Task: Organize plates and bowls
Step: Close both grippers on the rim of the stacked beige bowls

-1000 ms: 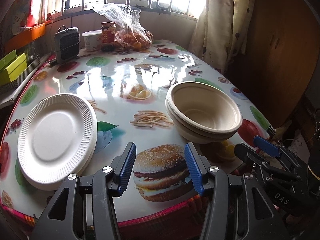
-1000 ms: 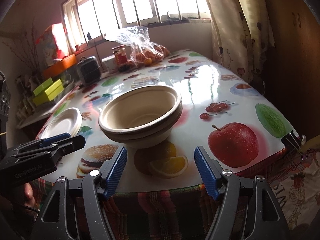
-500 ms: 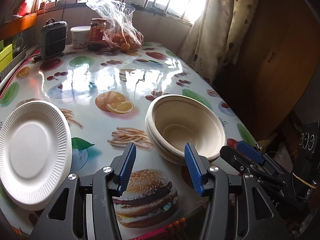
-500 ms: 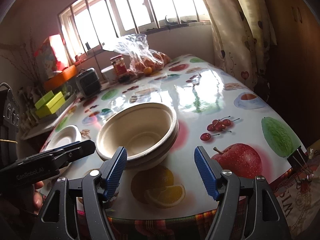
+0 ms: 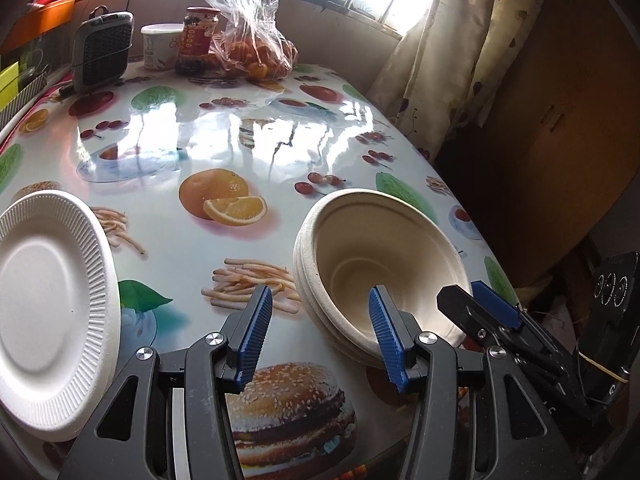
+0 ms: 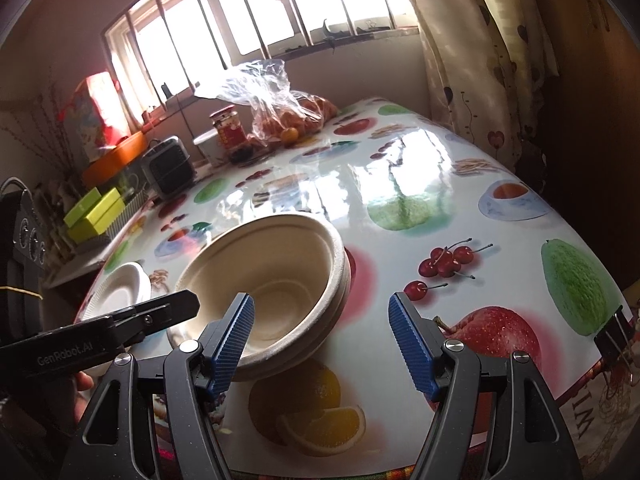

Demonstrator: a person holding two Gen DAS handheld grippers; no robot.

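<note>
Flanking the nested bowls (image 5: pixel 380 276) near the table's (image 5: pixel 240 140) front edge, left gripper (image 5: pixel 320 336) and right gripper (image 6: pixel 320 340) gape empty; bowls look light, stiff, crushable; best pinched at the rim; plates (image 5: pixel 48 304) lie leftward.

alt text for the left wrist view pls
The open left gripper hovers over a fruit-print table, its right finger above the rim of stacked beige bowls. White paper plates lie at left; the right gripper sits beside the bowls.
</note>
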